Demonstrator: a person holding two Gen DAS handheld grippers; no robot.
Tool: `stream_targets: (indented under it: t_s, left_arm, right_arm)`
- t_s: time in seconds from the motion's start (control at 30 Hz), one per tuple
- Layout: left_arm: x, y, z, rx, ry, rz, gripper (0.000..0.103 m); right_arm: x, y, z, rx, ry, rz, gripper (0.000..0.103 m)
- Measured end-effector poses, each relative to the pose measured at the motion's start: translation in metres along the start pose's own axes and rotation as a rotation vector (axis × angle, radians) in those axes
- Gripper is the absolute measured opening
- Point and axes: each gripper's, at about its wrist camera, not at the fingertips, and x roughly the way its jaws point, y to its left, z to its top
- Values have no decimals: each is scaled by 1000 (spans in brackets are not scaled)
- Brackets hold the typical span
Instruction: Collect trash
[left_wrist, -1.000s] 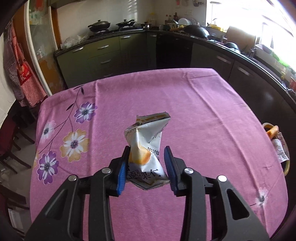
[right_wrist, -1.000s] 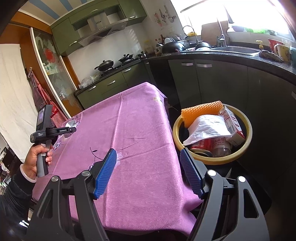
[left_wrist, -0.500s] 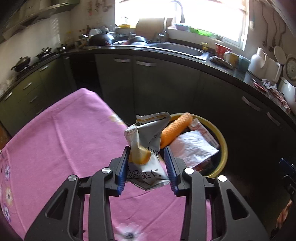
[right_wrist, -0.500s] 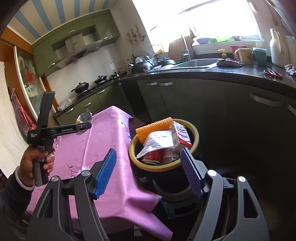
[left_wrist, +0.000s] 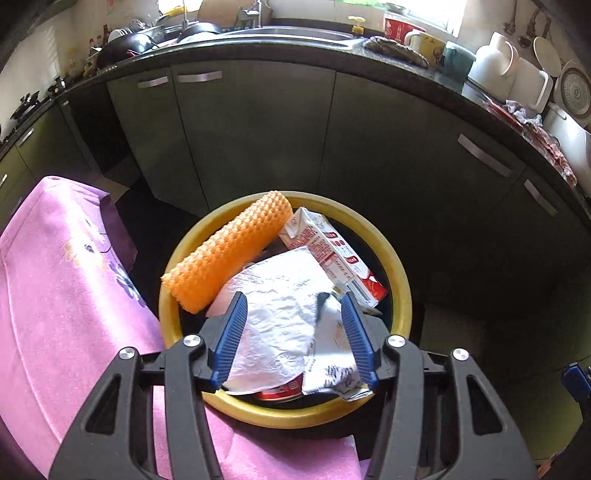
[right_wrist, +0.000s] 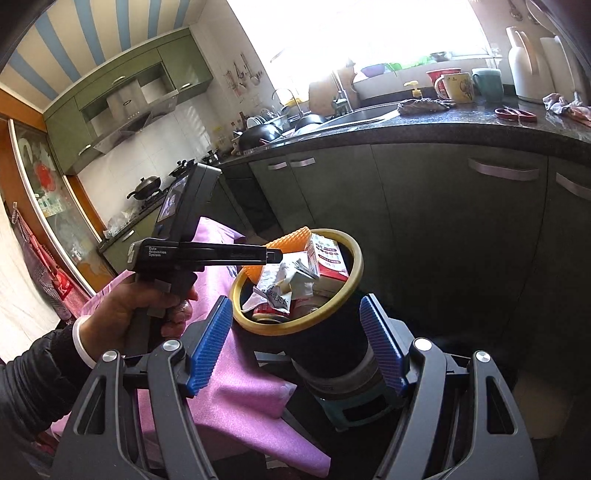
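The bottom of the bin (left_wrist: 400, 295) is hidden under its load, and only the red rim of a can (left_wrist: 279, 396) peeks out at 6 o'clock of the pile. The left gripper (left_wrist: 293, 338) hangs over the bin with its ribbed blue pads spread and nothing pinched between them. The crumpled wrapper (left_wrist: 330, 363) lies loose on the heap, close to the right-hand pad; whether it touches that pad is hard to tell. Its print is too creased to read. Beside it sits a wrinkled silvery foil sheet (left_wrist: 275, 321), a knobbly orange foam roll (left_wrist: 229, 254) leaning on the yellow rim at 10 o'clock, and a red-and-white carton (left_wrist: 332, 254) at 1 o'clock. A pink cloth (left_wrist: 62, 295) drapes the table edge at 9 o'clock.

The right gripper (right_wrist: 297, 347) is released too, its pads wide either side of the bin's dark cylinder body. The left hand (right_wrist: 144, 306) grips its tool's handle, the sleeve cut off by the frame.
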Motion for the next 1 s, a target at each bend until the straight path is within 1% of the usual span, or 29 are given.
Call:
stream_targets:
  t_s: [0.1,0.17,0.23,0.3,0.37,0.4,0.47,0.53,0.6,0.63,0.73,0.8,0.83,0.9,0.93,1.0]
  left_arm:
    - [-16,16,-7,-25,-24,7,52]
    - [-33,30,-14,-50,-53,7,52]
    - [-56,46,-25,-76,-99,4,53]
    - [-82,60,-39,-93,-152,20,54]
    - [-115,76,-58,-113,-220,49,58]
    - [-132,83,-69,-127,-256,66,62]
    - [-170,98,-93,-156,-328,115,70]
    - [-209,110,-121,-175,-402,175,86]
    - [-246,120,-151,-192,-466,257,91]
    - [-262,123,-164,-199,-487,293,94]
    - [-310,134,-206,-252,-550,409,96]
    - [-337,140,-234,-291,-573,486,96]
    - [-347,143,-244,-304,-577,515,96]
    - [-365,146,-265,-337,-586,574,96]
    - [-372,147,-277,-356,-591,601,96]
    - [-383,149,-296,-383,-594,631,96]
  right_arm:
    - [3,7,0,-9,1,9,71]
    - [6,13,1,-16,5,15,71]
    - [9,22,1,-29,11,31,71]
    - [10,33,2,-50,13,44,71]
    - [10,48,3,-78,15,60,72]
    - [10,55,3,-93,14,69,74]
    - [11,70,3,-126,16,90,76]
    - [13,86,2,-157,21,116,76]
    - [14,103,0,-187,26,140,77]
    - [15,113,-1,-208,25,148,78]
    - [12,138,-6,-265,13,161,85]
    - [9,154,-9,-300,0,164,90]
    - [6,162,-11,-319,-15,159,93]
    - [0,175,-15,-351,-37,148,95]
    - [-4,180,-17,-362,-51,145,98]
    - [-11,188,-19,-377,-73,133,98]
